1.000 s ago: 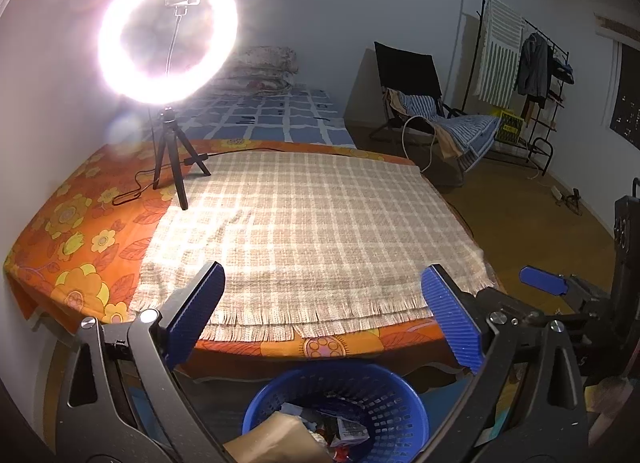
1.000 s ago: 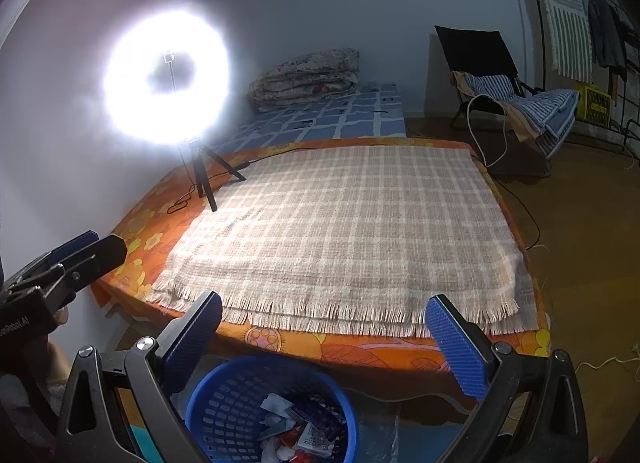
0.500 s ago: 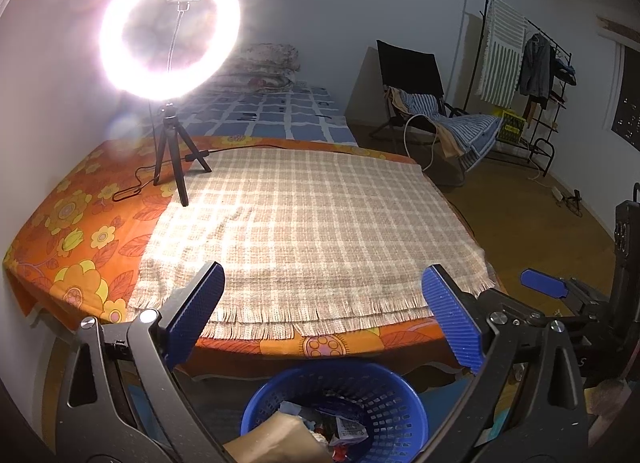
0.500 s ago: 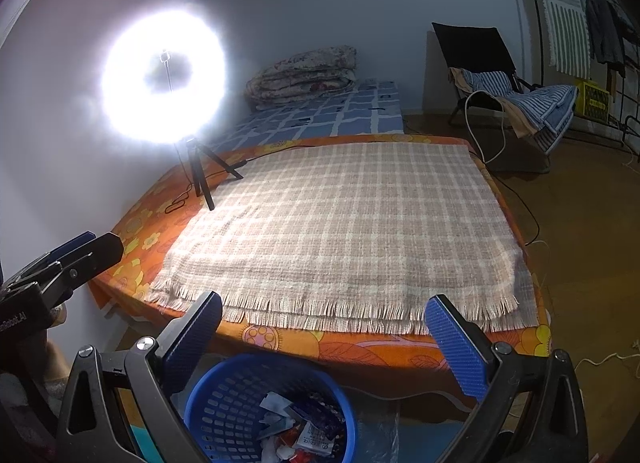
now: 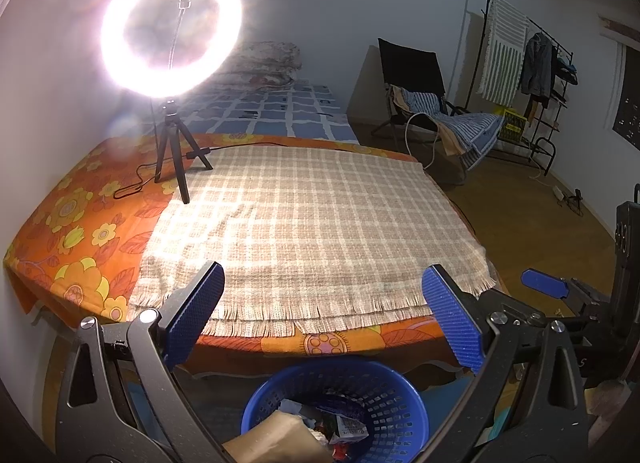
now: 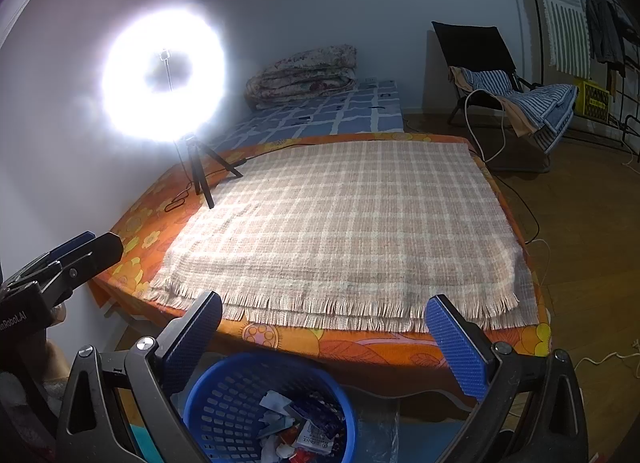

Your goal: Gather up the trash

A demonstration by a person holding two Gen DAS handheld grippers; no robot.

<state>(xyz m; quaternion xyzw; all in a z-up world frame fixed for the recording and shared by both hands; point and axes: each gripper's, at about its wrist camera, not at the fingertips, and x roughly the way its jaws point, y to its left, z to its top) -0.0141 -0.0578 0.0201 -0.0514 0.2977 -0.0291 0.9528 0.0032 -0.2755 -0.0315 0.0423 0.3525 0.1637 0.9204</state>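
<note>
Both claws hang empty above a filling bin at the foot of a bare bed.

Nearest, the left claw (image 5: 320,319) and the right claw (image 6: 322,337) are each spread wide with nothing between the blue pads. Just below and ahead of them stands the blue basket (image 6: 212,395), upright, mouth up, holding wrappers and scraps (image 6: 296,429) and a brown paper bag (image 5: 276,439); it sits centred under the left claw and low and left of the right one, so the left looks nearer. Beyond it, the plaid blanket (image 5: 312,223) on the orange floral bed (image 5: 72,231) shows no litter, its long axis running away toward the ring light (image 5: 172,23). The collecting looks finished or nearly so.
</note>
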